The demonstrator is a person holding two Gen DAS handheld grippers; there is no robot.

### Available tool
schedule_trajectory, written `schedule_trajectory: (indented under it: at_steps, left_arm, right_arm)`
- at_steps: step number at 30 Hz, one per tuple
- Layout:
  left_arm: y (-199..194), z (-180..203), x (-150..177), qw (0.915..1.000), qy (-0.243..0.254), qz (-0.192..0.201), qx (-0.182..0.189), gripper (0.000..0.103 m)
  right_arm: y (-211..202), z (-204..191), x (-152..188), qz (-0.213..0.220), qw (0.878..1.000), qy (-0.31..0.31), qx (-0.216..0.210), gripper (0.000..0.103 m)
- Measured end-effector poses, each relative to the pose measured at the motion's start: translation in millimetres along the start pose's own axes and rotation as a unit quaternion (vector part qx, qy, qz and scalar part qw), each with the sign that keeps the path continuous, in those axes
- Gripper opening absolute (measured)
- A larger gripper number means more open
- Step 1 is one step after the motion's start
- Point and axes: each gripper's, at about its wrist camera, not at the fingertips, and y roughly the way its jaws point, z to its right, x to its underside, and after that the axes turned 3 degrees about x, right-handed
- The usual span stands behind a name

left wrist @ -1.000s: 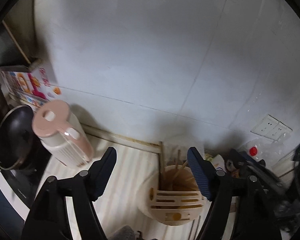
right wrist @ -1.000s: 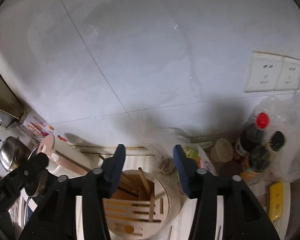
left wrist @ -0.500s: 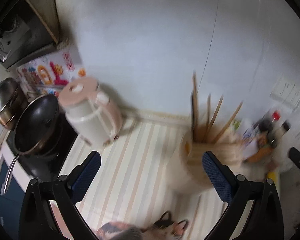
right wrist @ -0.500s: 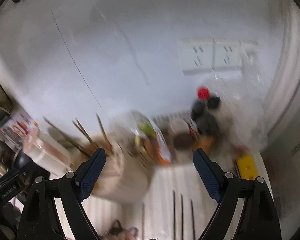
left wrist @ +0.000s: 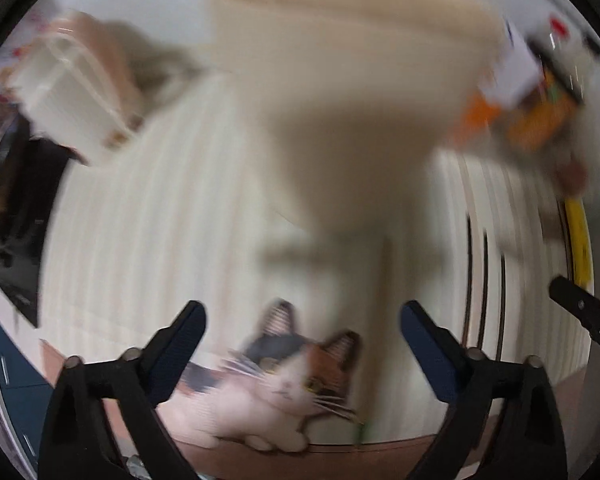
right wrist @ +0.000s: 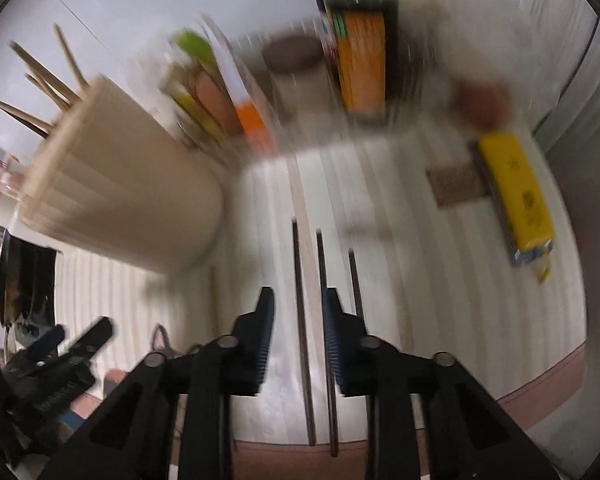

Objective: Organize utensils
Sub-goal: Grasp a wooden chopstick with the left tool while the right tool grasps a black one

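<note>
So far little of the sorting looks done. Going left to right in the right wrist view, the beige utensil holder (right wrist: 120,196) stands at the left of the striped counter (right wrist: 420,280) with several wooden chopsticks (right wrist: 40,80) already upright in it (those count as finished). Beside it, toward the middle, three dark chopsticks (right wrist: 300,300) lie flat and roughly parallel on the counter, not yet put away; a yellow packet (right wrist: 516,200) lies further right, well apart from them.

The left gripper (left wrist: 302,344) hangs low in front of the holder's base with its jaws spread wide and nothing between the pads; they have just narrowed a little from their widest. A cat picture (left wrist: 288,380) printed on the mat shows beneath it. The view is heavily blurred, so I cannot tell how near it is to the holder.

The right gripper (right wrist: 298,340) points down over the loose chopsticks; its jaws have just been closing and now stand narrow, with the two left-hand sticks running between them. The pads do not visibly press on either stick, so I judge the pickup begun but not secured. What remains: clamping the sticks, lifting them, and dropping them into the holder.
</note>
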Motion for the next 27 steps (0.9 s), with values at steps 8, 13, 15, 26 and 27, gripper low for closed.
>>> schedule_trajectory:
  at_steps: [8, 13, 15, 26, 27]
  left_arm:
    - [67.8, 42.8, 15.0, 0.9965, 0.033, -0.074, -0.017, 0.033]
    - [74.0, 30.3, 20.1, 0.9974, 0.009, -0.065, -0.028, 0.002]
    - [72.3, 18.3, 22.0, 0.9971, 0.001, -0.066, -0.039, 0.002]
    - [56.7, -43.8, 34.7, 0.9964, -0.03, -0.069, -0.037, 0.002]
    - [54.9, -45.3, 35.2, 0.9966, -0.033, -0.069, -0.03, 0.002]
  right_arm:
    - [42.6, 19.8, 2.6, -0.053, 0.998, 0.01, -0.013, 0.022]
    - [63.4, 12.0, -0.3, -0.08, 0.997, -0.009, -0.023, 0.022]
    - [73.1, 6.7, -0.4, -0.088, 0.996, -0.016, -0.02, 0.022]
    - [117.6, -32.4, 10.8, -0.103, 0.99, -0.067, 0.062, 0.012]
    - [118.8, -37.1, 12.7, -0.098, 0.99, -0.073, 0.076, 0.008]
